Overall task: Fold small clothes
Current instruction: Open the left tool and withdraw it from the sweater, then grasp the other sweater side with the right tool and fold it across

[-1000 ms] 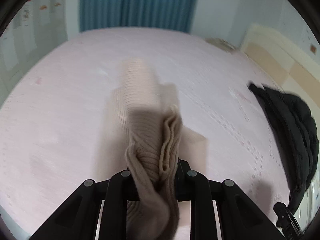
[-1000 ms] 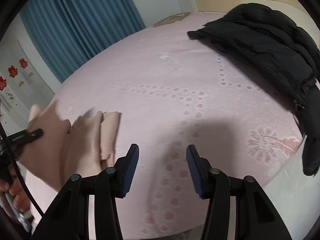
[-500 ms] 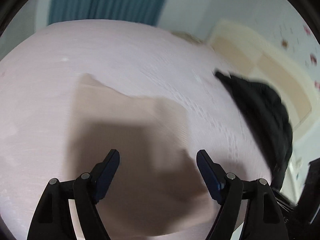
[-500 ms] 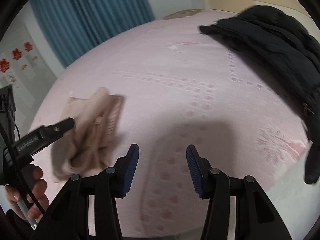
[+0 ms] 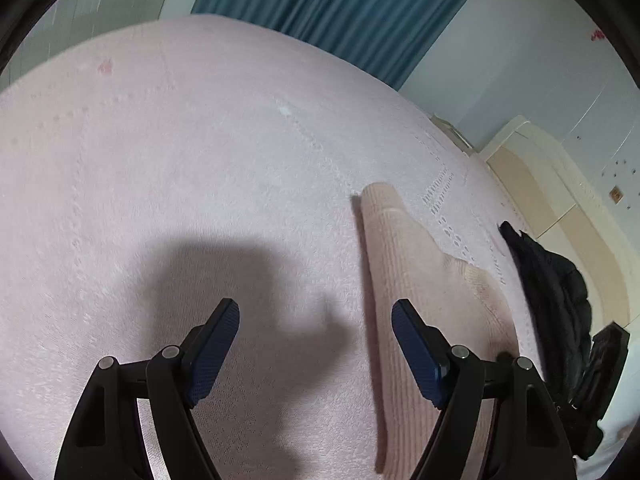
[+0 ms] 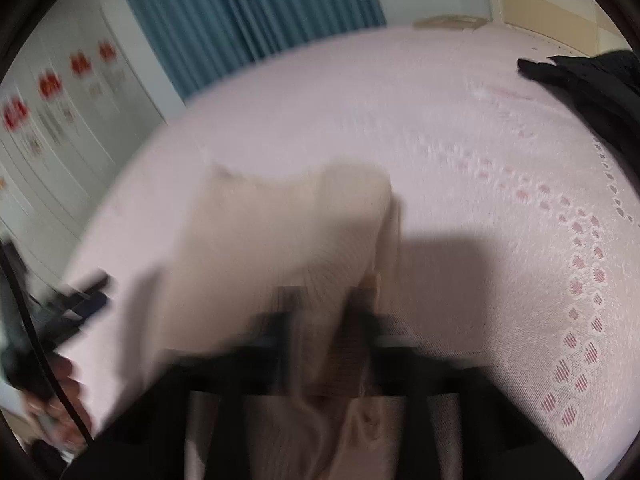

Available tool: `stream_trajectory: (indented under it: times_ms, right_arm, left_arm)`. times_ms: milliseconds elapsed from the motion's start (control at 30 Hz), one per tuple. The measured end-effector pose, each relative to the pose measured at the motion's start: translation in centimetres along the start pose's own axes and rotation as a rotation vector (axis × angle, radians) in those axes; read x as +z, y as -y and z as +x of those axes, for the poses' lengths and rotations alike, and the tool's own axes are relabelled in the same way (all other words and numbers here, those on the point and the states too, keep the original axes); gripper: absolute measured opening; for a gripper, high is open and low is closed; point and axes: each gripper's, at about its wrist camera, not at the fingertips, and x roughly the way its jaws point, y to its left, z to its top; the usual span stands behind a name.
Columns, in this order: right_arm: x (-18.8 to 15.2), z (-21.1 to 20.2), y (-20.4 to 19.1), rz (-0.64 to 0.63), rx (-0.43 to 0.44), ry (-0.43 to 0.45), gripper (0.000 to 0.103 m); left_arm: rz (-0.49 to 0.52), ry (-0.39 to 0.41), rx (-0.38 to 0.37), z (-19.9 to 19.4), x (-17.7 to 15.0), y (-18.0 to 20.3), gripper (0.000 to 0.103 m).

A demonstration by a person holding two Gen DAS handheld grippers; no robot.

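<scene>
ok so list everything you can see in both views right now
beige ribbed knit garment: one, beige, lying on the bedspread; near end bunched between the right gripper's fingers in the right wrist view
bedspread: one, pale pink with a lace pattern, covering the bed
black jacket: one, black, at the bed's far right edge
curtain: one, blue, behind the bed
headboard: one, cream and tan, behind the jacket
wall stickers: several, red, on the wall left of the curtain
left hand-held gripper: one, black with blue pads, open, nothing between them, above the bedspread left of the garment
right hand-held gripper: one, black, blurred, just closed on the garment
hand: one, holding the left gripper
</scene>
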Motion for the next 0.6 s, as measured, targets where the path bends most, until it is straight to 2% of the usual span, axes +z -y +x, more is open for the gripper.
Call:
stream_trajectory:
  times_ms: [67,100,167,200,267,333,433,500,600]
  right_arm:
    - [-0.7,-2.3,0.9,0.008,0.043,0.11,0.012]
    - [-1.0,-2.4,1.6,0.031,0.04,0.106,0.012]
    - [-1.8,-0.2,2.7,0.05,0.014,0.001,0.012]
    - [-2.0,0.4,3.0,0.05,0.012,-0.022,0.013]
    - [-2.1,-0.1,3.6,0.059,0.012,-0.002,0.026]
    - [-1.6,-0.5,4.2,0.092,0.021,-0.006,0.056]
    - [-0.7,1.5,5.5,0.183,0.097,-0.077,0.062]
    - [-0.2,3.2,6.3,0.245,0.182,-0.122,0.064]
    - [0.1,5.2,6.9,0.279,0.228,-0.15,0.071]
  left_arm:
    - [0.012,-0.006,-0.009,0.8,-0.8,0.0,0.077]
    - [0.022,-0.008,-0.008,0.9,-0.9,-0.1,0.077]
    - [0.026,-0.02,-0.018,1.4,-1.1,0.0,0.077]
    - [0.021,-0.031,-0.039,1.5,-1.1,-0.1,0.077]
    - [0.024,-0.037,-0.077,1.3,-1.0,0.0,0.077]
    - [0.038,-0.024,-0.1,0.9,-1.0,0.3,0.077]
    - [0.04,-0.017,-0.122,1.0,-0.5,0.6,0.077]
    - [0.016,-0.031,-0.146,1.3,-0.2,0.2,0.077]
    - [-0.038,-0.056,-0.201,1.8,0.0,-0.3,0.077]
